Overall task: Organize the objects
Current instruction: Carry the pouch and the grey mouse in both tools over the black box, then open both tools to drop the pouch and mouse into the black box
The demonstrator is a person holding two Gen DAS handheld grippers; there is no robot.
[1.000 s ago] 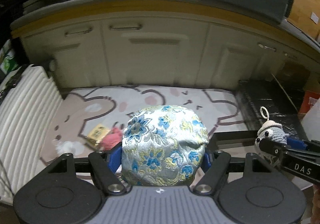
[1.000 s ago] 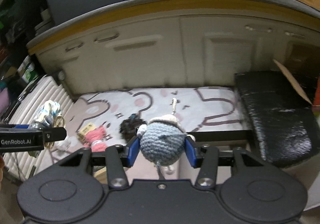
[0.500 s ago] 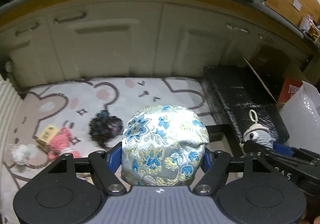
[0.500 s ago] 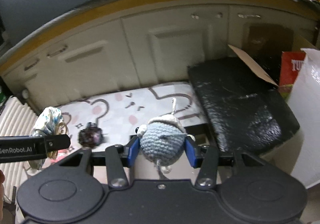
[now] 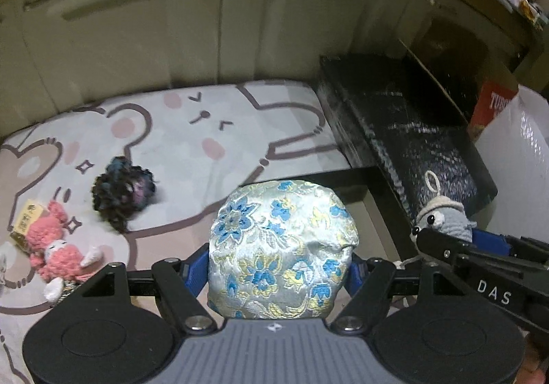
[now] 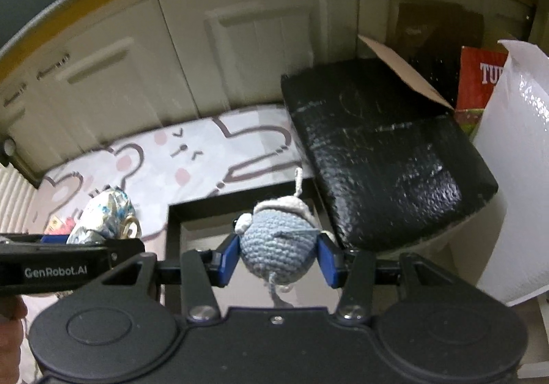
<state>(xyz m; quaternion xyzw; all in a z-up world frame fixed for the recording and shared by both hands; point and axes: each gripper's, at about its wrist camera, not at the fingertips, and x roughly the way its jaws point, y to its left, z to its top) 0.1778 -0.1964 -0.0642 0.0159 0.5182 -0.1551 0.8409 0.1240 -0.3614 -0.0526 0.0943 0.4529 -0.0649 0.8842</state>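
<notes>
Pom-pom [image 5: 123,192] right of crochet doll [image 5: 55,250]

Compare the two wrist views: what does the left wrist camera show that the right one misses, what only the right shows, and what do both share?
Only the left wrist view shows the dark pom-pom and the whole pink crochet toy on the mat. Only the right shows the shallow black tray under the grippers. Both share the brocade pouch in the left gripper, the blue crochet toy in the right gripper, and the black box.

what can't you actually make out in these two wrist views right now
- Black box interior: right wrist view, mostly behind the blue crochet toy and right gripper.
- Brocade pouch underside: left wrist view, hidden by the left gripper.
- Red carton lettering: cut off by white wrap.
</notes>
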